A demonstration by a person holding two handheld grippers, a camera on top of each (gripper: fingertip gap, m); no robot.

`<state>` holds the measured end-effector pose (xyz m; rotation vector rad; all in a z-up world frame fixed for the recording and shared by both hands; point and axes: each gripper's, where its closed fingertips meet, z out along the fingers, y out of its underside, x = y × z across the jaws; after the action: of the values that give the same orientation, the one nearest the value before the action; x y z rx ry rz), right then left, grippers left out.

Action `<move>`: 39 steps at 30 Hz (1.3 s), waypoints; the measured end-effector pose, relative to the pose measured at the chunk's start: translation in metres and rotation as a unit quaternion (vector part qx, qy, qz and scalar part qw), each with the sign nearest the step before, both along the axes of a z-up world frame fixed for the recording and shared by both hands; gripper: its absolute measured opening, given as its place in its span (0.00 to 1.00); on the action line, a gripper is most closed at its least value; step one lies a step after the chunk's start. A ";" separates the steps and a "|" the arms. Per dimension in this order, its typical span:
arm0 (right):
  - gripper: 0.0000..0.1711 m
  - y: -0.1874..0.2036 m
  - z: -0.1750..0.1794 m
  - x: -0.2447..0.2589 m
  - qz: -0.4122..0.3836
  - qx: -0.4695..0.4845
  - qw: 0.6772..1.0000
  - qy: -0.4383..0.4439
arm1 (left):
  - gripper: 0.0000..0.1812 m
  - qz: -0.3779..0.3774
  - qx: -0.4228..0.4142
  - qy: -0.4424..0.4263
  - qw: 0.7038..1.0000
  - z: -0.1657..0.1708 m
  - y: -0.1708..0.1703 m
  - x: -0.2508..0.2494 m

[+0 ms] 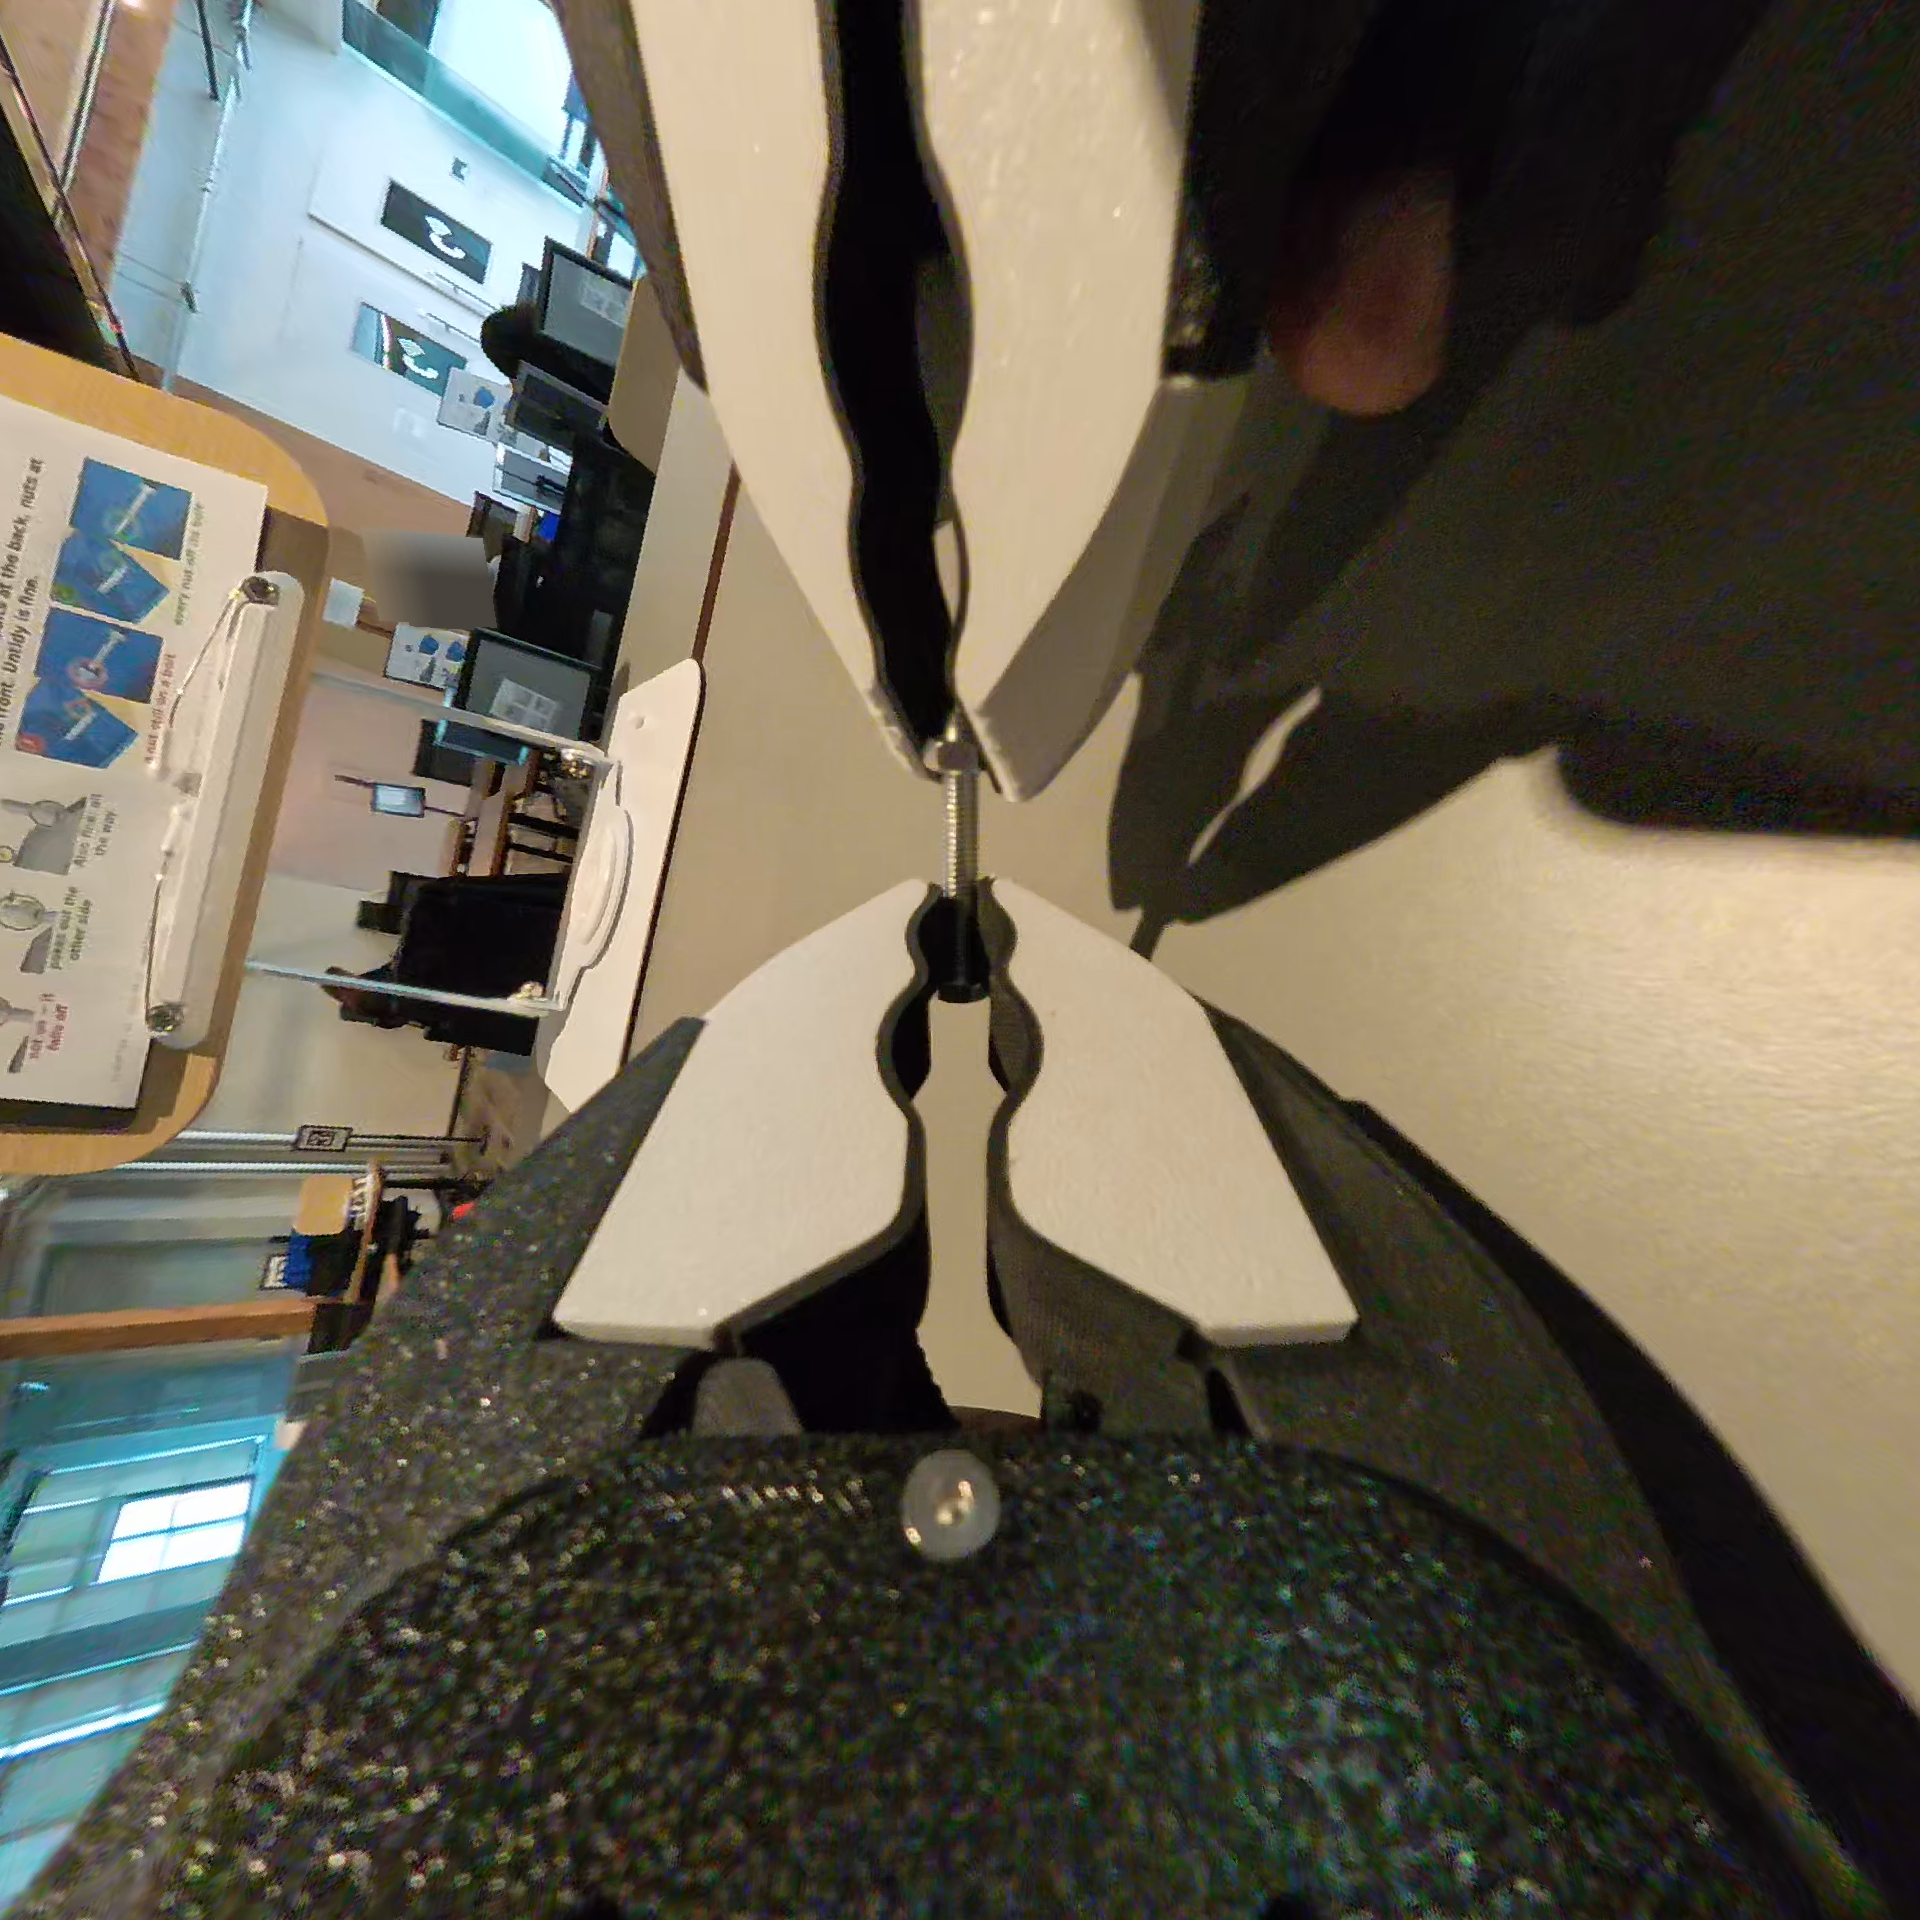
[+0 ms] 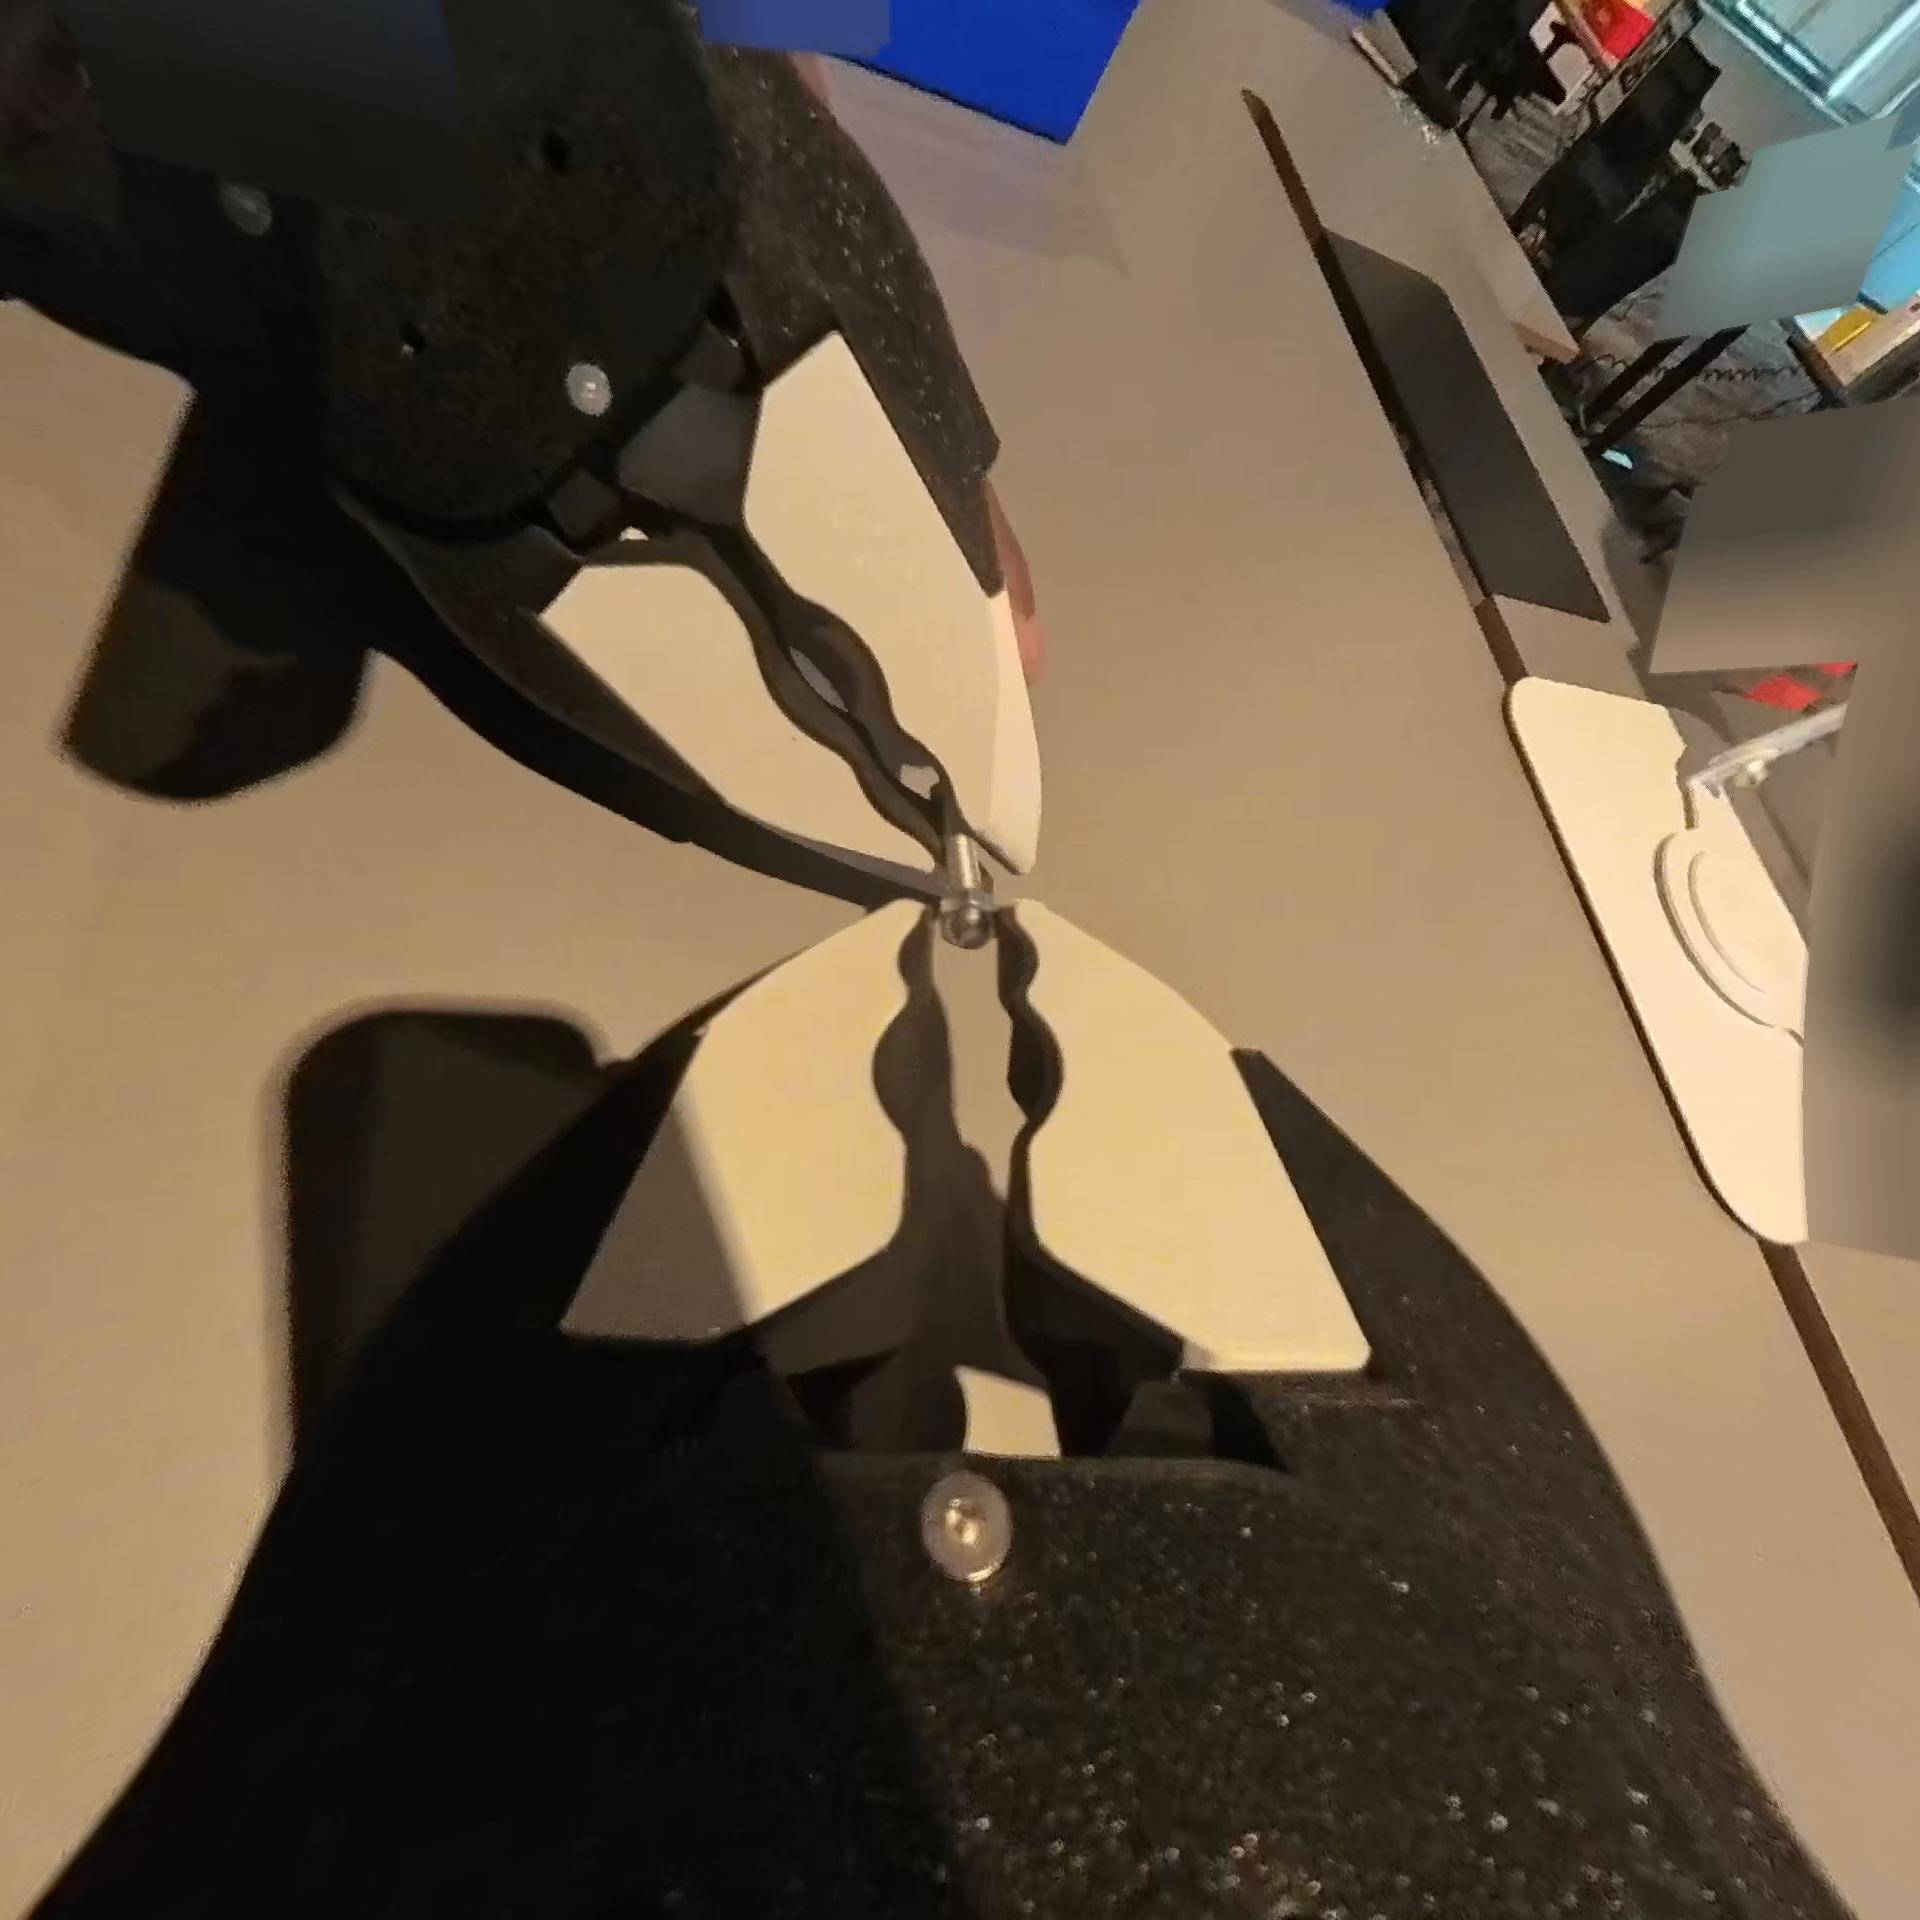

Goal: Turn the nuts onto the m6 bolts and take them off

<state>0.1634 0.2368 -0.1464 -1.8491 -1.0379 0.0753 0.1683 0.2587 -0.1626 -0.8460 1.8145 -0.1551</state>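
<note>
In the left wrist view my left gripper (image 1: 961, 896) is shut on the black head end of a silver threaded bolt (image 1: 954, 831), which points away from it. My right gripper (image 1: 951, 740) comes in from above, and its white fingers are shut on the nut (image 1: 951, 755) at the bolt's far end. In the right wrist view my right gripper (image 2: 961, 912) pinches the nut (image 2: 964, 925), seen end-on. The left gripper (image 2: 958, 831) holds the bolt (image 2: 964, 864) from the upper left. Both are held in the air above the grey table (image 2: 1247, 623).
A white base plate (image 2: 1621, 883) with a round raised part lies near the table's edge; it also shows in the left wrist view (image 1: 634, 831). A black mat (image 2: 1455, 416) lies farther along. A wooden board with an instruction sheet (image 1: 104, 727) stands at the left.
</note>
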 end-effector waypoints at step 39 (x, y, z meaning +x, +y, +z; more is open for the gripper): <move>0.06 0.013 0.005 -0.009 -0.115 -0.234 0.886 0.384 | 0.03 0.044 0.107 -0.007 0.993 0.015 0.018 -0.002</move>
<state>0.1541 0.2494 -0.1416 -2.0670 -0.2403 0.9094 0.1660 0.2765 -0.1480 -0.7678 1.7408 0.0880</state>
